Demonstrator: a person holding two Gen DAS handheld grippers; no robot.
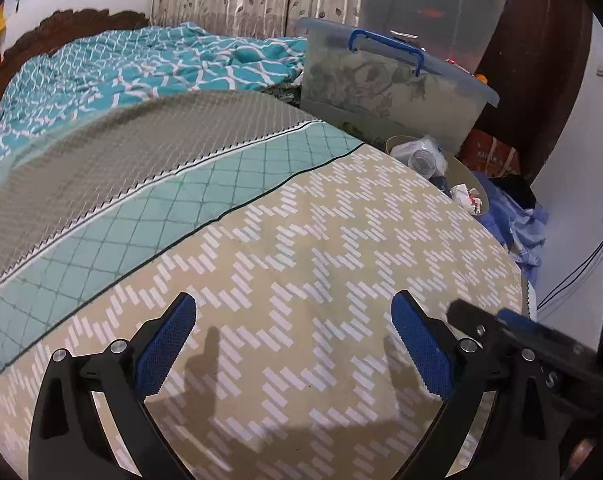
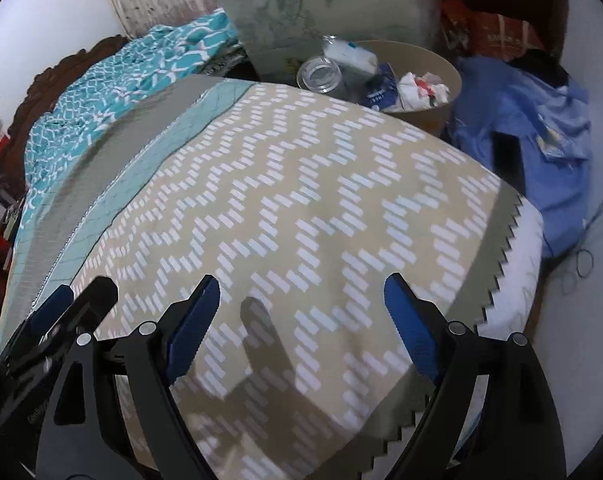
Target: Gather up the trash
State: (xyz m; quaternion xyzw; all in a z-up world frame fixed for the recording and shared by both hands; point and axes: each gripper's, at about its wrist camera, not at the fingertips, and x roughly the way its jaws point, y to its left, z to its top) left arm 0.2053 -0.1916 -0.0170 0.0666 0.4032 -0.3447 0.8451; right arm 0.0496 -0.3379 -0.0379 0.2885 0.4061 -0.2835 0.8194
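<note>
Holding my left gripper [image 1: 293, 312] and right gripper [image 2: 301, 300] wide open and empty over the bedspread [image 2: 301, 200], I see trash, seemingly a jar [image 2: 317, 74] and wrappers [image 2: 421, 90], in the bin [image 2: 429, 116] beyond

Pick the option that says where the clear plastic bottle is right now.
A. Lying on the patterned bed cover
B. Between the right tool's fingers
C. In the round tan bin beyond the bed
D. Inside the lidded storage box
C: in the right wrist view the clear bottle lies among the other trash inside the tan bin, while the right tool stands open with nothing between its fingers.
</note>
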